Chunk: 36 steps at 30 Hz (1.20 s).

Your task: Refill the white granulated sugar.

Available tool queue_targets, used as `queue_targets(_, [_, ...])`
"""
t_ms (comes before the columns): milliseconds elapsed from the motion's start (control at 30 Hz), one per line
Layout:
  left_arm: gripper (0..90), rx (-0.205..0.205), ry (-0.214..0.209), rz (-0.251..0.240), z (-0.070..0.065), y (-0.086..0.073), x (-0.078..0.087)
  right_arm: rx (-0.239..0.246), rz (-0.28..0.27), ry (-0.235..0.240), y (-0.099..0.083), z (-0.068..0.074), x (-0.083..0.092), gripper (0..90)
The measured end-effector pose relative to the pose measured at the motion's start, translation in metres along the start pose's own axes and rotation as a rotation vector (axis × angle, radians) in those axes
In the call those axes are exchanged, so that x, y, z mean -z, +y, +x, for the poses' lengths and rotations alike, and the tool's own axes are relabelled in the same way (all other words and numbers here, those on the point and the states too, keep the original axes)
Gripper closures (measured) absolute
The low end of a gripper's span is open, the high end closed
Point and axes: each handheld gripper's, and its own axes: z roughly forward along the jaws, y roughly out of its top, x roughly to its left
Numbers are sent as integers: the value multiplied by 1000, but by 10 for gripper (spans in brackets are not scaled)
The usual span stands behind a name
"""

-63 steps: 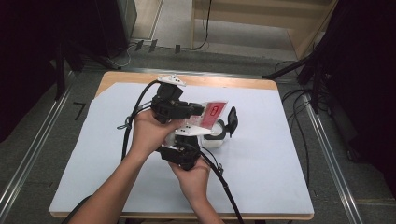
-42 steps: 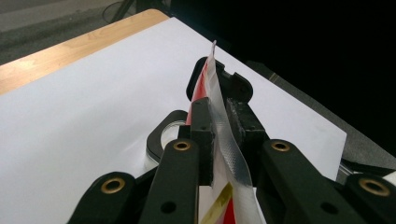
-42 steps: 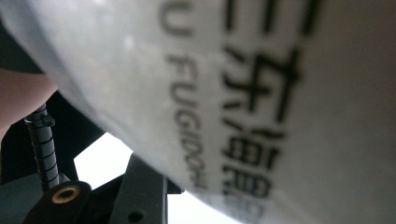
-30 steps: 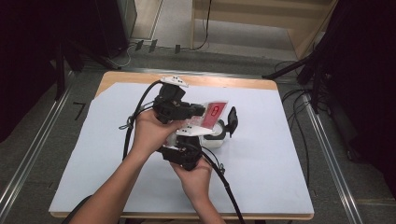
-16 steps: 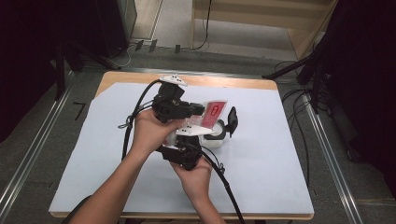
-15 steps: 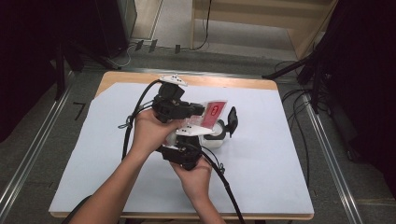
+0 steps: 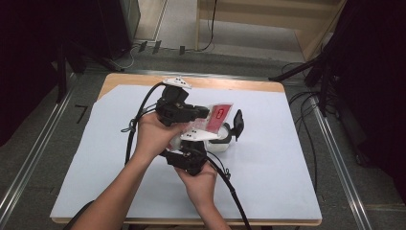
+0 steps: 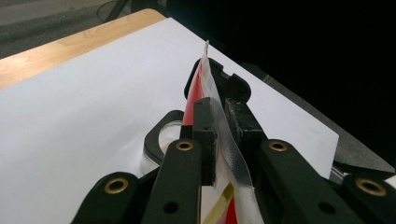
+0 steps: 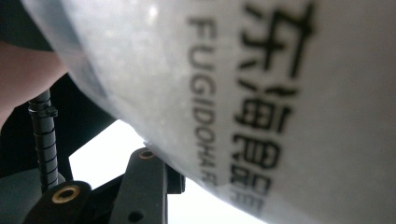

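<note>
So the big table (image 7: 268, 191) with its white sheet is mostly bare, and all the action is mid-table where I've got this bag (image 7: 218, 115), a clear pouch with red print, held up over a small white container (image 7: 221, 143) with a black flip lid (image 7: 237, 122). My left gripper (image 8: 218, 126) has its jaws nearly together, pinching the bag's flat sealed edge. My right gripper (image 7: 196, 143) sits lower with the jaws part open against the bag's bulging side, and I honestly can't tell whether they're squeezing it or just touching. Biggest worry: the slick film slides out of my left pinch and the bag drops onto the container, knocking it over. Smaller one: the right jaws press too hard and burst or crease the pouch.
</note>
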Motion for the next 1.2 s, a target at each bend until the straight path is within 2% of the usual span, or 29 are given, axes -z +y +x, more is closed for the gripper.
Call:
queue_targets(267, [837,-11,3,-5,-1,1,3,12,-5,-7,2,2,1,635])
queue_targets(600, [843,4,-2,13,3,2,4,23,6,-9,-3,0,-3,635])
queue_targets(733, [843,-3,-4,8,2,2,5,18,5,-5,-3,1,-2,635])
queue_targets(833, [839,7,-9,-6,1,3,6,15,1,2,0,2,-1,635])
queue_targets(1033, [830,15,-10,-27,3,3,5,35,11,-23,6,4,3,637])
queue_targets(1200, [827,9,-10,-24,2,5,4,17,7,-17,7,4,3,636])
